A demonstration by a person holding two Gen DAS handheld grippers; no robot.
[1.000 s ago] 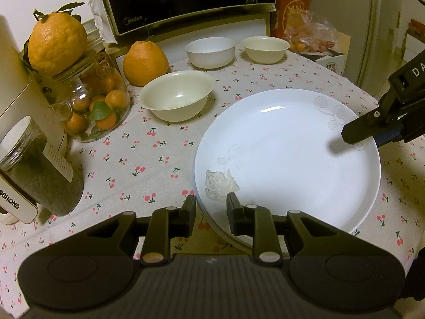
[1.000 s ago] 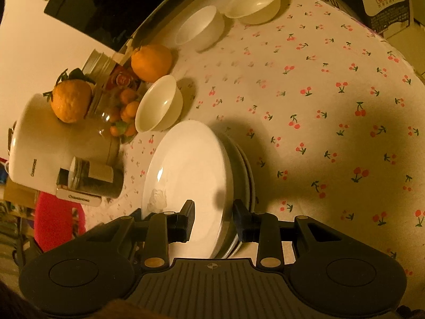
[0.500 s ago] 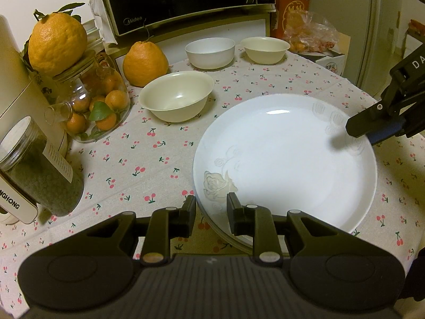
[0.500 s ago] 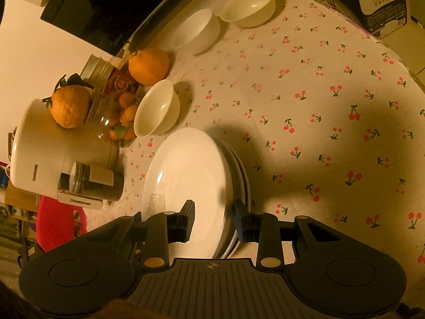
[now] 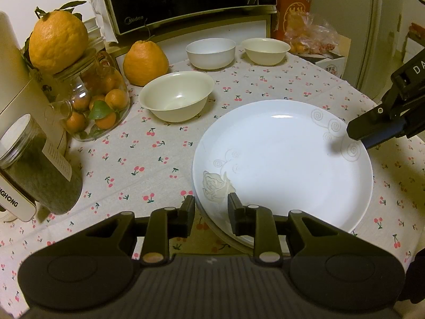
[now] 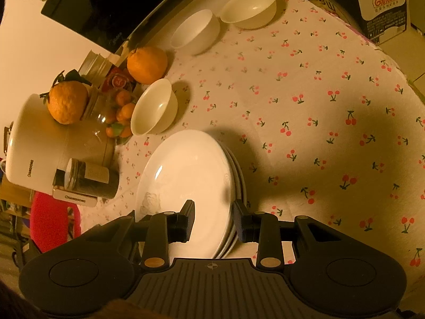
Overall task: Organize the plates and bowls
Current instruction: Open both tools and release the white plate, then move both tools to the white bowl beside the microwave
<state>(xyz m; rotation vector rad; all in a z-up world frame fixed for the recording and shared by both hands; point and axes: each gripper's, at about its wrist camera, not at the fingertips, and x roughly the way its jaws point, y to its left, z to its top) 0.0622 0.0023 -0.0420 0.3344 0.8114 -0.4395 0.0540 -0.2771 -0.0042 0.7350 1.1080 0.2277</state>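
L gripper (image 5: 211, 211): jaws parted, straddling near rim of top plate (image 5: 281, 167), rim not seen clamped. R gripper (image 6: 213, 219): jaws parted around opposite rim of same plate (image 6: 186, 183); whether the pads touch the rim can't be told. Plate is atop the stack on the cherry-print tablecloth (image 5: 138, 159).

Stack depth is shown by R view only: lower plates (image 6: 239, 183) are seen edge-on under the top one; in L view just a sliver of a lower rim shows. R gripper body is seen from outside in L view only, its tip over far-right rim.

Farther out: cream bowl (image 5: 176, 95), then white bowl (image 5: 210, 53) and second cream bowl (image 5: 265, 51) near the microwave (image 5: 186, 0).

Plate count can't be resolved. Microwave is cropped at top.
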